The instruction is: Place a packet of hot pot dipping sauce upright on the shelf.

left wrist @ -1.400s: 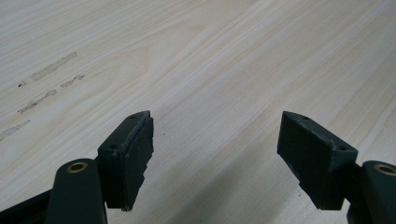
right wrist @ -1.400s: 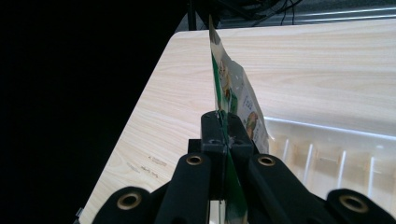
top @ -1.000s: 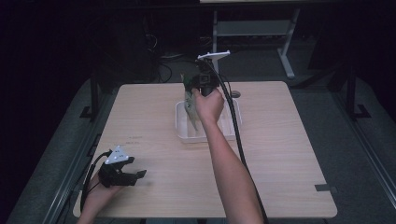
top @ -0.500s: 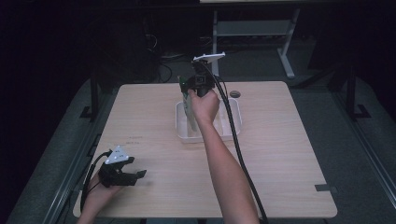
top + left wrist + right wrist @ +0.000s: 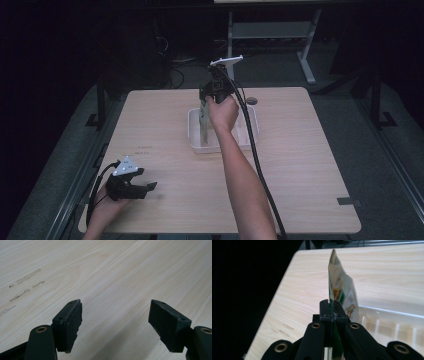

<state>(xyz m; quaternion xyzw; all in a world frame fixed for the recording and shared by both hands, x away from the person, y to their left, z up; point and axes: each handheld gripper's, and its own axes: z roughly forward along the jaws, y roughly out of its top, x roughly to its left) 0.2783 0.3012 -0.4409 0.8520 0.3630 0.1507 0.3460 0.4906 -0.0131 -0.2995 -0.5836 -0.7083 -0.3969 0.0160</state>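
Over tray (image 5: 248, 142), my right hand-held gripper (image 5: 206, 98) clamped on packet (image 5: 338, 290), hanging above white bin at counter's far middle. I'd lift straight, slow, avoid rim snag. Left hand-held gripper (image 5: 115, 325) jaws apart, idle on near-left counter (image 5: 300, 165).

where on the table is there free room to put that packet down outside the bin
Bare wood lies right of the white bin out to the table edge, and in the near middle between the forearm and the left gripper. The bin's middle is crowded by the right gripper and its packet.

a light wooden table (image 5: 300, 165) bears a white tray (image 5: 194, 131) and a small dark disc (image 5: 251, 101).
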